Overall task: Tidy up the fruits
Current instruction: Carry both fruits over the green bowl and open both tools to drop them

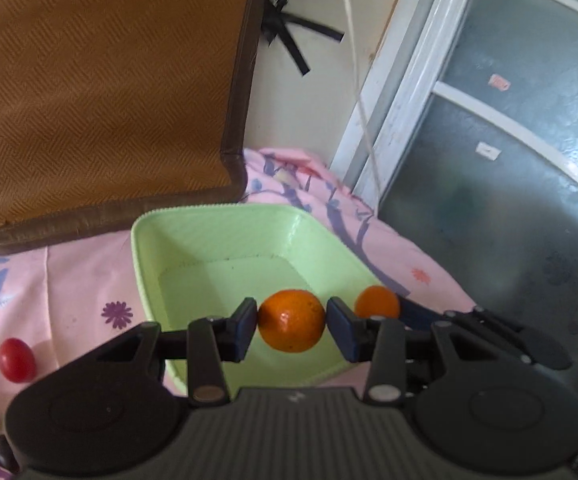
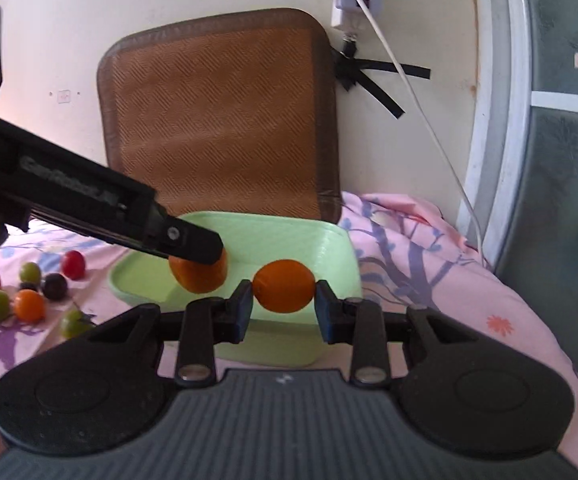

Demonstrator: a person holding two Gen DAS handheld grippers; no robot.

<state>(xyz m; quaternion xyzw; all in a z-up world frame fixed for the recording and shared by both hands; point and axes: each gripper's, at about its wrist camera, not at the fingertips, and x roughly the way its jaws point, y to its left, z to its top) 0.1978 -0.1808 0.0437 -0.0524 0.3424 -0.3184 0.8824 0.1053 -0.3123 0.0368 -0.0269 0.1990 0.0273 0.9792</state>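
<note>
My left gripper [image 1: 291,326] is shut on an orange fruit [image 1: 291,321] and holds it above the light green tray [image 1: 209,240]. My right gripper [image 2: 283,300] is shut on a second orange fruit [image 2: 284,286] over the tray's near right side [image 2: 329,248]. In the left wrist view that second fruit [image 1: 377,301] shows just right of my left gripper. In the right wrist view the left gripper [image 2: 193,246] reaches in from the left with its orange fruit [image 2: 198,274] over the tray.
Loose small fruits lie on the pink floral cloth [image 2: 429,280] left of the tray: red [image 2: 73,264], green [image 2: 30,272], dark purple [image 2: 55,286], orange [image 2: 29,306]. A brown cushion [image 2: 221,120] leans on the wall behind. A white cable [image 2: 421,120] hangs right.
</note>
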